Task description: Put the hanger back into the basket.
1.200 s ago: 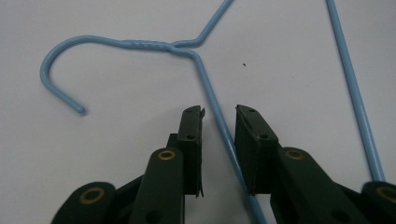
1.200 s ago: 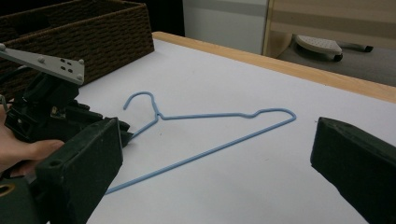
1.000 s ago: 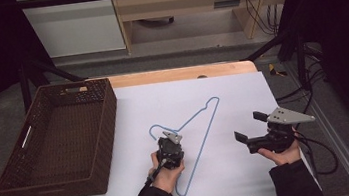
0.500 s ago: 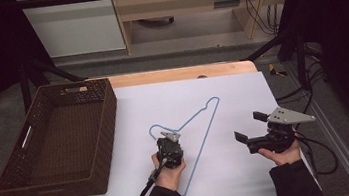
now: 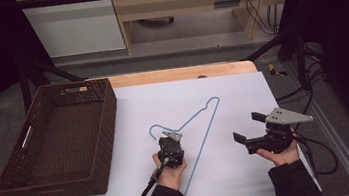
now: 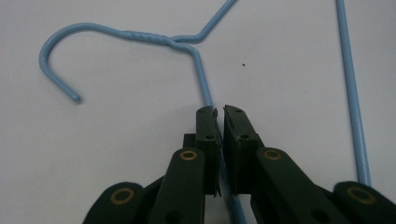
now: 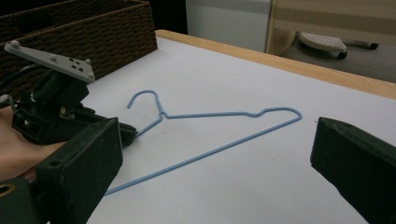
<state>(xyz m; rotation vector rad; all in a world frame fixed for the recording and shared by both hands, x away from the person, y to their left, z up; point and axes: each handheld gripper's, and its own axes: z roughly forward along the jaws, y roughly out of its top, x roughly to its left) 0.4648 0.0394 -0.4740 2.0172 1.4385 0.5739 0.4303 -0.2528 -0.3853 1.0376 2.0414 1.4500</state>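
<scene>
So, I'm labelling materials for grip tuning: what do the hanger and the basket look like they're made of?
Hanger: thin wire, probably steel, with a smooth light-blue coating; the wire is twisted around itself below the hook, as the left gripper view shows. The left gripper has its jaws shut on it. Basket: dark brown woven wicker or rattan, possibly synthetic; matte, with a ribbed weave on its walls.

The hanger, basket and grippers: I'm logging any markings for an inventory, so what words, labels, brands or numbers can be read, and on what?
None can be read: the blue wire hanger, the wicker basket, the left claw, the right claw and the white table top bear no legible text.
</scene>
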